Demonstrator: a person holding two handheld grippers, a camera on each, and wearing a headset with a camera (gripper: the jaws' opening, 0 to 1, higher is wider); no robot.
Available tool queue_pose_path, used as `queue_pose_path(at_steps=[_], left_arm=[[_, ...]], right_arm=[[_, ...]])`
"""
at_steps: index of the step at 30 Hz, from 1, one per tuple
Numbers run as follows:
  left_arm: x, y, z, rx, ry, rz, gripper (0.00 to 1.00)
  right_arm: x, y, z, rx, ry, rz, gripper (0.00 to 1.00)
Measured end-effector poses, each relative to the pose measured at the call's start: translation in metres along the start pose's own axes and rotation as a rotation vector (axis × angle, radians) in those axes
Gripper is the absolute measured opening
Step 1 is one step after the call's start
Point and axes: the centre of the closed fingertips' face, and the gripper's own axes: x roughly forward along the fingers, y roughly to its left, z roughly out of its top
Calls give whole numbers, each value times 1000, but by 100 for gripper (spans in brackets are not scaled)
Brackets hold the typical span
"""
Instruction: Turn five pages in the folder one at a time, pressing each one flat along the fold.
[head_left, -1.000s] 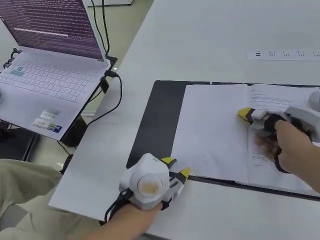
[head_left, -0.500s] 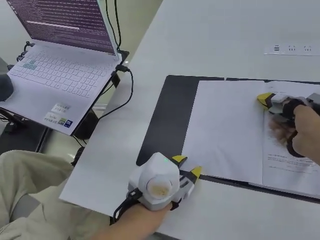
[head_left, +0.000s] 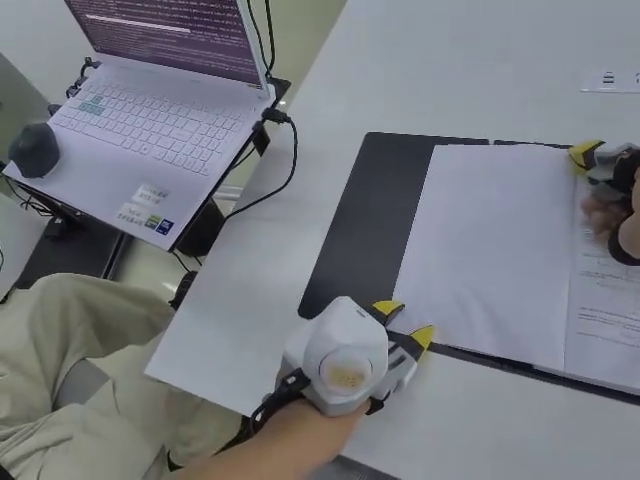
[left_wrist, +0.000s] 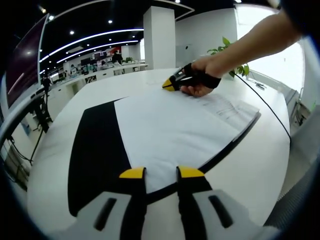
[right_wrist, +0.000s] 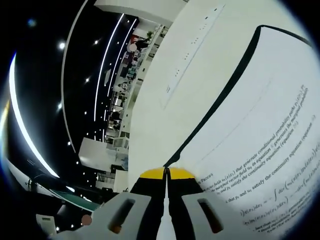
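— Why is the folder (head_left: 360, 230) lying open and flat on the desk (head_left: 470, 60), clear of the laptop (head_left: 160, 110)?

— So both sides are within reach. It sits in front of the person, black cover showing on the left. A turned page (head_left: 490, 250) lies blank side up across it, and the printed page (head_left: 605, 310) is on the right.

— And the two grippers?

— The left gripper (head_left: 405, 321) rests at the near edge of the folder. Its jaws are a little apart and grip nothing. My guess is that it steadies the folder while the other one works. The right gripper (head_left: 585, 152) has its jaws closed together on nothing, as the right gripper view shows. Its tips are down at the far end of the fold, which fits pressing the page flat, not lifting one.

— What has changed over the last second?

— The head camera has swung left, so the whole scene sits further right. Relative to the folder, the right gripper has travelled up the fold from partway along to the far edge. The left gripper stays at the same near edge, and the turned page lies as it did.
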Motion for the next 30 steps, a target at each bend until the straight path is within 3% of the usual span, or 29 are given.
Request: queue_pose_path(at_steps=[6, 14, 30], left_arm=[[0, 0, 0, -2, 0, 1, 22], [1, 1, 0, -3, 4, 1, 22], [1, 0, 1, -6, 5, 2, 22]], right_arm=[[1, 2, 0, 1, -4, 0, 0], [-9, 0, -9, 3, 43, 5, 0], [-40, -7, -44, -8, 151, 34, 0]])
